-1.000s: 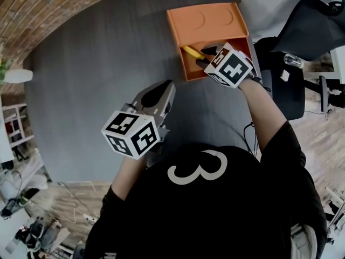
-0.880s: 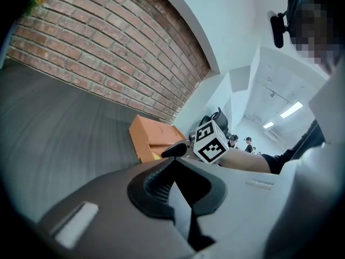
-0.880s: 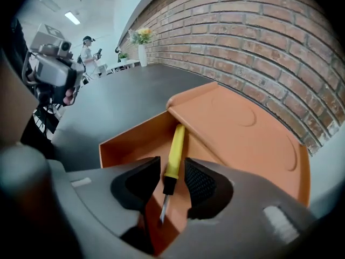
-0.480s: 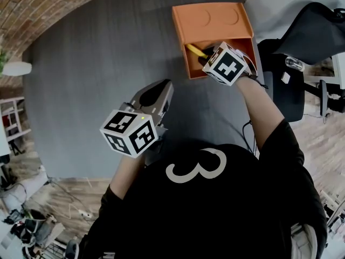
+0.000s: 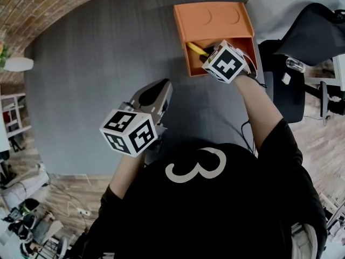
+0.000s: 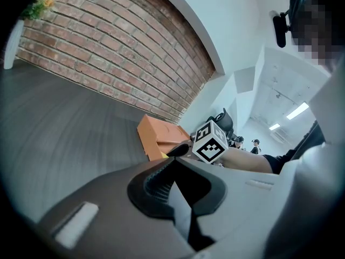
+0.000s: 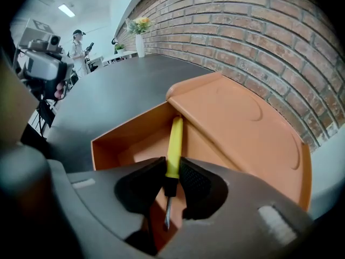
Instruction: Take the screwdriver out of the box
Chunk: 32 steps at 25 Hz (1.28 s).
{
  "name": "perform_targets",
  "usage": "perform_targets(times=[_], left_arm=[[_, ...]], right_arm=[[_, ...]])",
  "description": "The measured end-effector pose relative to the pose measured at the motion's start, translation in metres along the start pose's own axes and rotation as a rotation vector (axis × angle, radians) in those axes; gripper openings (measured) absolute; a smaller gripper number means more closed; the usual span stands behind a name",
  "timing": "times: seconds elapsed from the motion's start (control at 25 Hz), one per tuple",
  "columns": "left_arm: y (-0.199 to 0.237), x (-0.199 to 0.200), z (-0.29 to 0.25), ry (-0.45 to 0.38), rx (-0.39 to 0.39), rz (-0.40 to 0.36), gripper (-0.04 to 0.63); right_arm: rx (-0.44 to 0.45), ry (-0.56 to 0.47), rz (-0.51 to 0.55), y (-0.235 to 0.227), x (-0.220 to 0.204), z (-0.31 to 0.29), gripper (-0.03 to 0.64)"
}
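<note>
The orange box (image 5: 213,18) lies on the grey table, its lid slid toward the far side and its near part open. A yellow-handled screwdriver (image 5: 194,48) lies slanted inside it. My right gripper (image 5: 209,57) points steeply down into the opening. In the right gripper view its jaws are closing, and both black pads touch the handle of the screwdriver (image 7: 173,144) just above the black collar, blade toward the camera. My left gripper (image 5: 163,88) hovers over the table near my body, away from the box, its jaws together and holding nothing.
The grey table (image 5: 97,80) stretches left of the box toward a brick wall (image 5: 32,4). A black office chair (image 5: 302,47) stands just right of the box. Far off, a white vase of flowers (image 7: 139,36) stands on the table, with a person (image 7: 80,45) beyond it.
Almost nothing differs. The right gripper stays over the box opening and the left one holds still; the head view itself has shifted slightly.
</note>
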<state>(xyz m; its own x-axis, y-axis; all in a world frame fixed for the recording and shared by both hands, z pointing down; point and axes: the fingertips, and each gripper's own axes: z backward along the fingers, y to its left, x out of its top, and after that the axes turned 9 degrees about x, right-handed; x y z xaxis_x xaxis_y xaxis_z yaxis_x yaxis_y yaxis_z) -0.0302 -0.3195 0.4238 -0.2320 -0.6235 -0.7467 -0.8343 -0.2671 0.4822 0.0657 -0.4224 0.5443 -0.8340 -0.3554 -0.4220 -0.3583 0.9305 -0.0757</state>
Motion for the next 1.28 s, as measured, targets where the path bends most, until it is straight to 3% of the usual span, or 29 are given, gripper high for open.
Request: perform_targets(times=[0.44, 0.76, 0.96, 1.28], left_arm=[[-0.005, -0.006, 0.019, 0.000, 0.010, -0.007, 0.015], [-0.007, -0.008, 0.044, 0.003, 0.000, -0.027, 0.015], [-0.010, -0.006, 0.059, -0.004, -0.014, -0.041, 0.015], [-0.023, -0.005, 0.077, -0.039, -0.038, -0.066, 0.014]], right_arm=[[-0.029, 0.053, 0.003, 0.007, -0.017, 0.004, 0.080], [-0.128, 0.121, 0.046, 0.008, -0.024, 0.018, 0.080], [-0.215, 0.123, 0.139, 0.010, -0.006, 0.035, 0.080], [-0.283, 0.121, 0.163, 0.025, -0.008, 0.064, 0.078]])
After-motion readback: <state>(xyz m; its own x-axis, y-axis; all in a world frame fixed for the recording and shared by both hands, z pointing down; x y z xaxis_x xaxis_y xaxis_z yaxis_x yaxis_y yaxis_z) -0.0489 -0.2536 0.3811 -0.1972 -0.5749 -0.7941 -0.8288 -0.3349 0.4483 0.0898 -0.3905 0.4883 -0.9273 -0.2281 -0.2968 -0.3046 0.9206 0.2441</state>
